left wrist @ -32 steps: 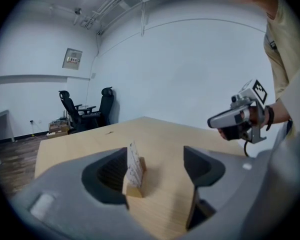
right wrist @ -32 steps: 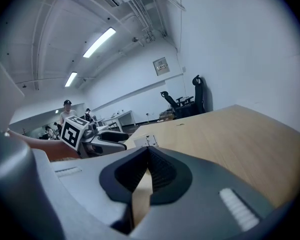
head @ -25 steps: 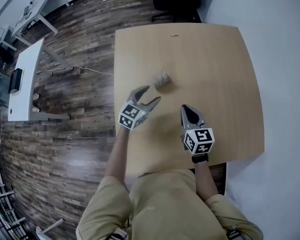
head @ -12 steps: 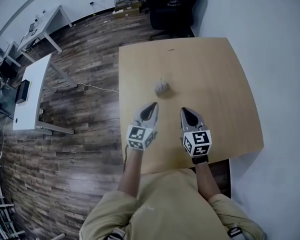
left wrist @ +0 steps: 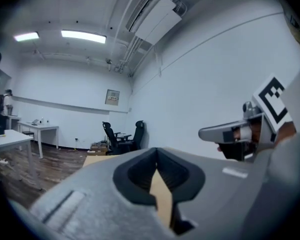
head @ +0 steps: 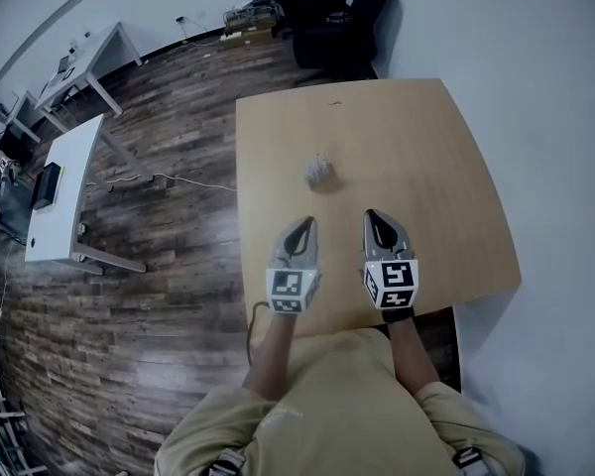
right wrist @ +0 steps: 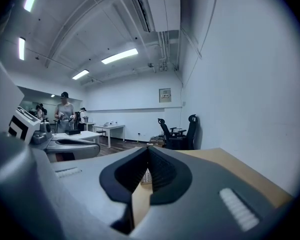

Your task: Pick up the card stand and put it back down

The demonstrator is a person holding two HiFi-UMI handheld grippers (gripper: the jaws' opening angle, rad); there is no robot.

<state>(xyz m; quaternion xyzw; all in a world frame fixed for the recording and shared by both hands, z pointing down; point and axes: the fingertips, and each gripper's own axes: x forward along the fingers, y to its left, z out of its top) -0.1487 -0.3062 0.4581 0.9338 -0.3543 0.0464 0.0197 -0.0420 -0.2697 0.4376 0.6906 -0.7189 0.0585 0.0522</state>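
Note:
The card stand [head: 319,171], a small pale grey object, stands alone near the middle of the wooden table [head: 426,147]. My left gripper [head: 304,224] hovers over the table's near part, well short of the stand, shut with nothing between its fingers. My right gripper [head: 374,216] hangs beside it at the same distance, also shut and holding nothing. In the left gripper view the jaws [left wrist: 156,150] meet at the tips, with the right gripper [left wrist: 225,132] alongside. In the right gripper view the jaws [right wrist: 148,148] are closed, and the card stand [right wrist: 146,176] shows faintly through the slit.
Black office chairs [head: 327,13] stand beyond the table's far edge. A white desk [head: 64,186] is on the wooden floor to the left. People [right wrist: 65,109] stand at desks far off. A white wall runs along the table's right side.
The left gripper's jaws, open a second ago near the card stand, have shut empty. Both grippers have pulled back toward me and risen, now level side by side.

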